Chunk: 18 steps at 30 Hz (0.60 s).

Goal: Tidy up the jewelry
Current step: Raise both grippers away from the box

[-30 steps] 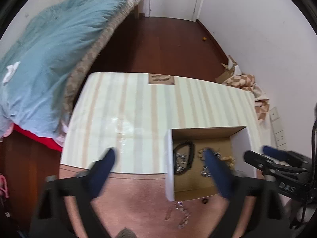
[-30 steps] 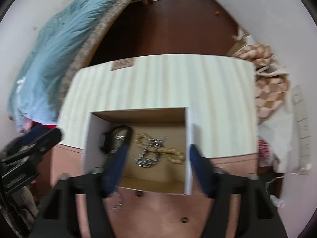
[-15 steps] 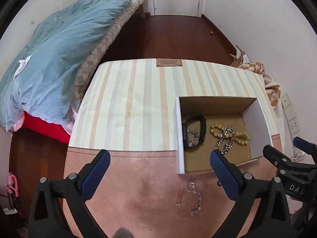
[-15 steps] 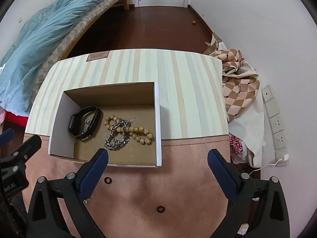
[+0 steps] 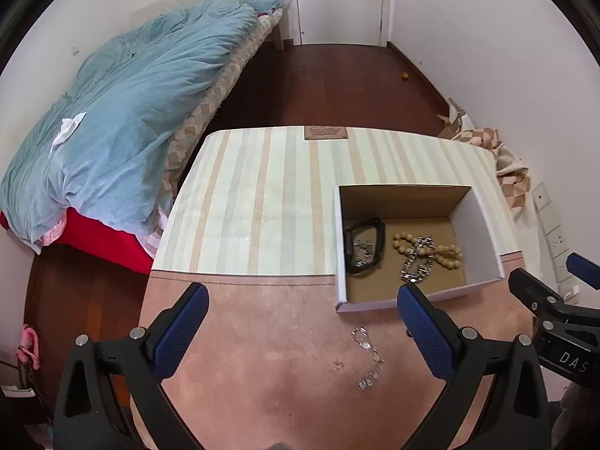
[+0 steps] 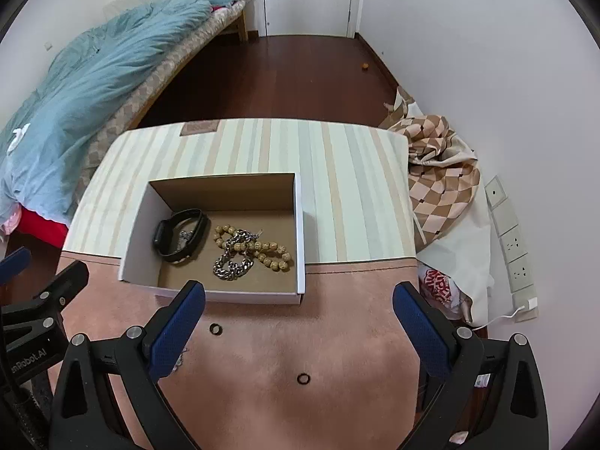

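A white cardboard box [image 6: 300,225] stands on the table and holds a black band watch [image 6: 180,236], a beige bead bracelet [image 6: 270,253] and a silver link chain [image 6: 230,266]. The box [image 5: 483,221], the watch [image 5: 365,247], the beads [image 5: 446,253] and the link chain [image 5: 416,262] also show in the left wrist view. On the pink mat in front of the box lie a thin silver chain [image 5: 367,352] and two dark rings [image 6: 215,329] [image 6: 303,378]. My left gripper [image 5: 303,294] and right gripper [image 6: 299,290] hover open and empty, short of the box.
A striped cloth [image 5: 262,195] covers the far part of the table. A bed with a blue duvet [image 5: 123,112] stands to the left. A checked bag [image 6: 438,172] and wall sockets [image 6: 513,240] are to the right. Dark wood floor lies beyond.
Both grippers have drawn back from the box towards the near mat. The right gripper's fingers, earlier over the box's contents, have spread wider and are empty.
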{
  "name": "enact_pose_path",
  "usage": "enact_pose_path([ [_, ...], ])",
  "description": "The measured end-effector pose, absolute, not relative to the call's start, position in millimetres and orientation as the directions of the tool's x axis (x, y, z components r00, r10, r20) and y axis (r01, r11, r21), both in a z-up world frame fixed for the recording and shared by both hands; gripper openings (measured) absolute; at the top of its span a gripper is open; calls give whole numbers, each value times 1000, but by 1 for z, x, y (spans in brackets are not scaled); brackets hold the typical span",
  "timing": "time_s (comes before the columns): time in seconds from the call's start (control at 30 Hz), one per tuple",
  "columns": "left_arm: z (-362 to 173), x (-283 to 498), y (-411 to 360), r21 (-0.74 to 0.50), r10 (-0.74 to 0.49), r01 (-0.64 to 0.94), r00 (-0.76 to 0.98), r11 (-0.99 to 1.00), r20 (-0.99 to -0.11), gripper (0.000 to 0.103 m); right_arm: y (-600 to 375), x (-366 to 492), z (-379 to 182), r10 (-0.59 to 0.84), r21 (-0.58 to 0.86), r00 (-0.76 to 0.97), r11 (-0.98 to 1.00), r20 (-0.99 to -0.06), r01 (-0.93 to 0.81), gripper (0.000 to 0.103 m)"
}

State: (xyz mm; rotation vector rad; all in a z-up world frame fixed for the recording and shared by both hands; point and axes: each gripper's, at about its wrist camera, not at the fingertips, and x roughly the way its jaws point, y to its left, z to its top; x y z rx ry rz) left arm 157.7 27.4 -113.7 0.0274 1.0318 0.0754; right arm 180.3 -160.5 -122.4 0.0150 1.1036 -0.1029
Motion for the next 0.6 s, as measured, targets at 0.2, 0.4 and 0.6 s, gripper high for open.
enact_pose_path([
  [0.2,-93,132,27,52,69,-47,547,998,-834,103,-158,154,-96,-76,-34,502,995,-861,91,101],
  [0.4,-67,107,30,38,60,-50,592,998,-804,103,-155,127,-71,-78,-28,548,995,-833,98,101],
  [0.6,-48,84,30,34,54,-44,618,998,-784,103,-150,102,-48,-84,-32,588,995,-805,98,101],
])
